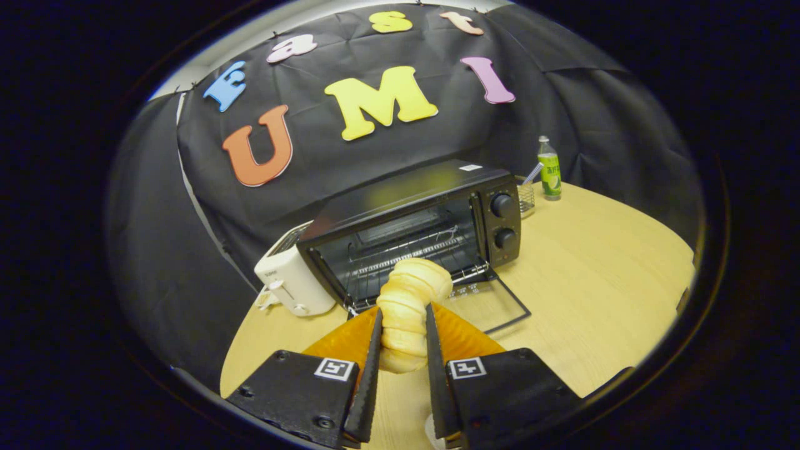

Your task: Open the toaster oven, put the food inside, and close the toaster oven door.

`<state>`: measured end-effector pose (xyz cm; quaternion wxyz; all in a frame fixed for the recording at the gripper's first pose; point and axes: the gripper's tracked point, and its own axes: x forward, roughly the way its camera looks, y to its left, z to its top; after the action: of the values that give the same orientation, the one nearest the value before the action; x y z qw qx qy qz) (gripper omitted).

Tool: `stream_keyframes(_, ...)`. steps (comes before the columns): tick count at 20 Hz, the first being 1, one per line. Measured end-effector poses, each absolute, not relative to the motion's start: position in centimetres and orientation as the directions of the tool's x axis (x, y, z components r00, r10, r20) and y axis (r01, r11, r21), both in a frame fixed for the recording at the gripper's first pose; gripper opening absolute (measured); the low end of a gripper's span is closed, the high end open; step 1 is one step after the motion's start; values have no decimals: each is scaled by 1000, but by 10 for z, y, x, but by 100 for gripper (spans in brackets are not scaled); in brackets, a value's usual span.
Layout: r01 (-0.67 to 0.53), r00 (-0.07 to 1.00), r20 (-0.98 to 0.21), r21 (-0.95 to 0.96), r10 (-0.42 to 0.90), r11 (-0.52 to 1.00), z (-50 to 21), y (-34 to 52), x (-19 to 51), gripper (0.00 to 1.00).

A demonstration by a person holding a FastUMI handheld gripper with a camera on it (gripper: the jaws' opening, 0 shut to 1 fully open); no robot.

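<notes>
No legible text. Small white sticker (470,167) atop the black toaster oven (412,234): blurred. Green-labelled clear bottle (549,169), at 1 o'clock from the oven: print too small. Square black-and-white marker tags (335,368) on gripper fingers: patterns only.

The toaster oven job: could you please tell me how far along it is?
Done: the toaster oven has its glass door folded down flat on the table. In hand: the gripper fingers are shut on the ridged bread roll, held just ahead of the opening. Left: setting the roll on the rack and closing the door.
</notes>
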<state>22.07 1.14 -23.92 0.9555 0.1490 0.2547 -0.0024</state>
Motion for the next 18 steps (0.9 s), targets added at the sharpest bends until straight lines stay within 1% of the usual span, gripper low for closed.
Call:
stream_keyframes(3,90,872,-485,298,69,950,-256,15,258,42)
stream_keyframes(8,174,850,-525,356,42,918,-292,5,316,42)
stream_keyframes(14,253,842,-540,391,-2,885,-311,-3,373,42)
stream_keyframes(18,222,868,-497,368,-11,903,-306,5,388,42)
